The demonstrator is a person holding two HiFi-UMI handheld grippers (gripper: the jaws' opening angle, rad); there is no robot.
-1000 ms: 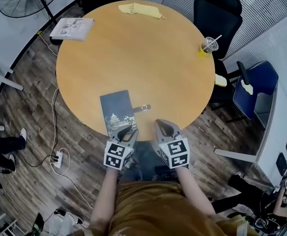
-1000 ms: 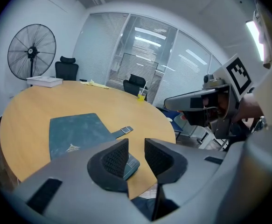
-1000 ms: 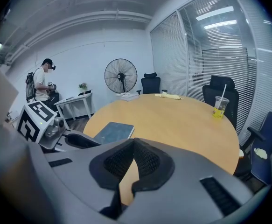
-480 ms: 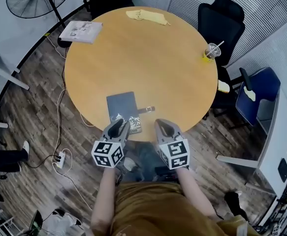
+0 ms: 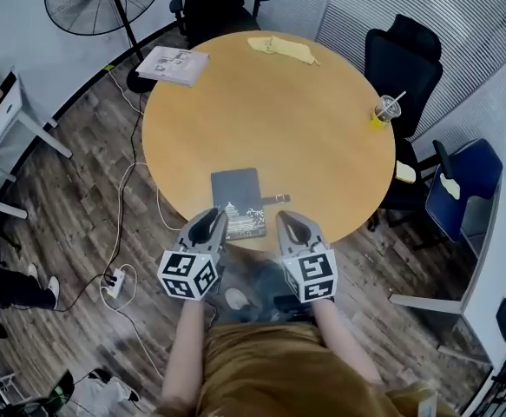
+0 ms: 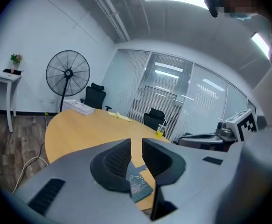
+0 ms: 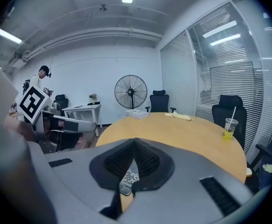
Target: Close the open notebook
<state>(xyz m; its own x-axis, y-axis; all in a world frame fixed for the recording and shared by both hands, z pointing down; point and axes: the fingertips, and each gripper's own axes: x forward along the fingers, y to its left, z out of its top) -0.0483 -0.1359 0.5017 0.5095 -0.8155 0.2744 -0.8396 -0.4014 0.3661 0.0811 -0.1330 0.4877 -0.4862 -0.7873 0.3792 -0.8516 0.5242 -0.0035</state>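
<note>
1. The notebook lies flat on the table, dark cover up, by the table edge nearest us. Its strap trails loose beside it, so we judge it already closed.
2. Our left gripper hangs just off that table edge, clear of the cover. Its jaws have just been closing to a narrow slit with nothing between them.
3. Our right gripper hovers at the same table edge, tips pressed together and empty, since we see nothing left to hold.
4. We judge both sit off the table to leave the cover undisturbed.
</note>
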